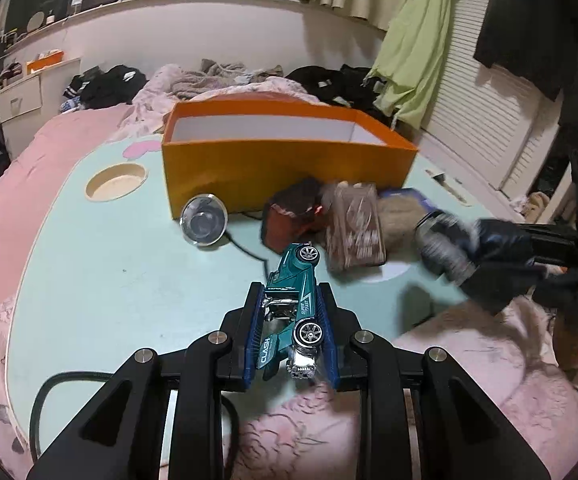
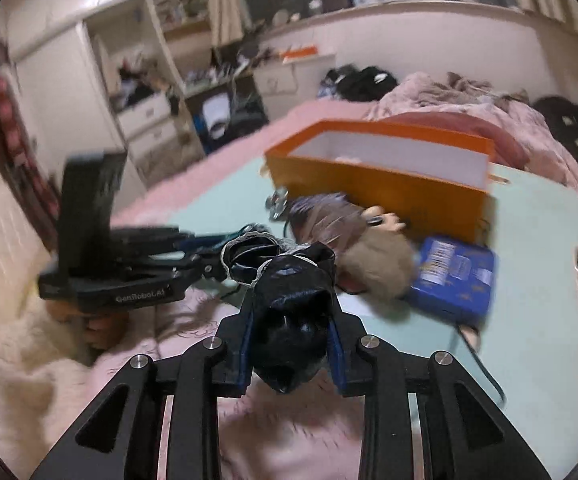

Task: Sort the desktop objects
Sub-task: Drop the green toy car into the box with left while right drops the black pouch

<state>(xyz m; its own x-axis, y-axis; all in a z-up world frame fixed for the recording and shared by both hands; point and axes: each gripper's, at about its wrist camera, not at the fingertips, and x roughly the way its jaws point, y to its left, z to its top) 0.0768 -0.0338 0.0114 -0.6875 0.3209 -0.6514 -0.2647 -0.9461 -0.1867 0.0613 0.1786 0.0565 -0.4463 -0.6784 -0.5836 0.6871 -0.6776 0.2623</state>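
My left gripper (image 1: 291, 292) is shut on a teal toy racing car (image 1: 293, 312), which lies lengthwise between the blue pads above the pale green table (image 1: 109, 280). My right gripper (image 2: 289, 304) is shut on a crumpled black shiny piece with a frayed white edge (image 2: 285, 280). In the left wrist view the right gripper (image 1: 489, 256) shows blurred at the right with that dark piece. In the right wrist view the left gripper (image 2: 193, 248) is at the left. An open orange box (image 1: 289, 168) stands at the back of the table.
In front of the box lie a glass cup on its side (image 1: 203, 220), a dark red object (image 1: 289, 220), a brown packet (image 1: 355, 228), a beige plush (image 2: 377, 268) and a blue carton (image 2: 453, 276). A black cable (image 1: 245, 248) crosses the table. Pink bedding surrounds it.
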